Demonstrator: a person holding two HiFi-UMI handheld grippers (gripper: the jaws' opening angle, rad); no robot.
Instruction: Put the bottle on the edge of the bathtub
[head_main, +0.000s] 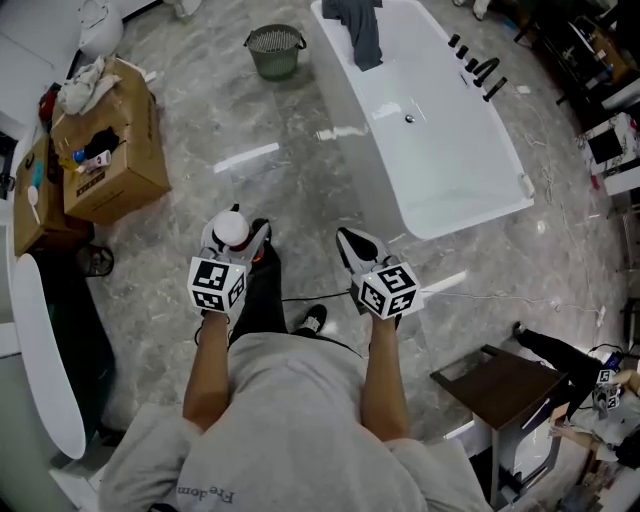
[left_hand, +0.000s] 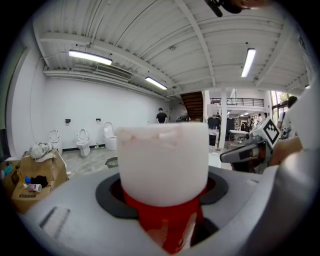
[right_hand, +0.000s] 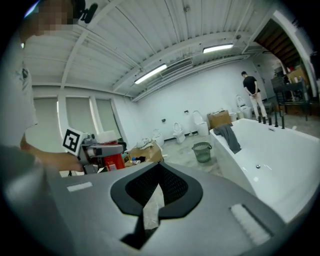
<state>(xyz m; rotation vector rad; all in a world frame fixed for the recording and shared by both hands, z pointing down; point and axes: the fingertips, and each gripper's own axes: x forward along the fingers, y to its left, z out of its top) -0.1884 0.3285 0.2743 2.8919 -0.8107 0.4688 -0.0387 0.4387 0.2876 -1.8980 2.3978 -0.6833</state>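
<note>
Head view: we hold the red plastic bottle with white cap (head_main: 232, 231) clamped in our left gripper (head_main: 238, 236), right gripper (head_main: 352, 245) closed and empty; the white bathtub (head_main: 378, 150), at one o'clock, is not yet reached.

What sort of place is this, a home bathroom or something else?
Probably a showroom or warehouse for bathroom fixtures, not a home: a freestanding bathtub stands in the open, several toilets line the far wall, and cardboard boxes sit nearby.

The bathtub (head_main: 450, 170) lies ahead to the right, a basket (head_main: 274, 50) beside its far end (a cloth (head_main: 362, 35) hangs there), boxes (head_main: 115, 165) at left.
</note>
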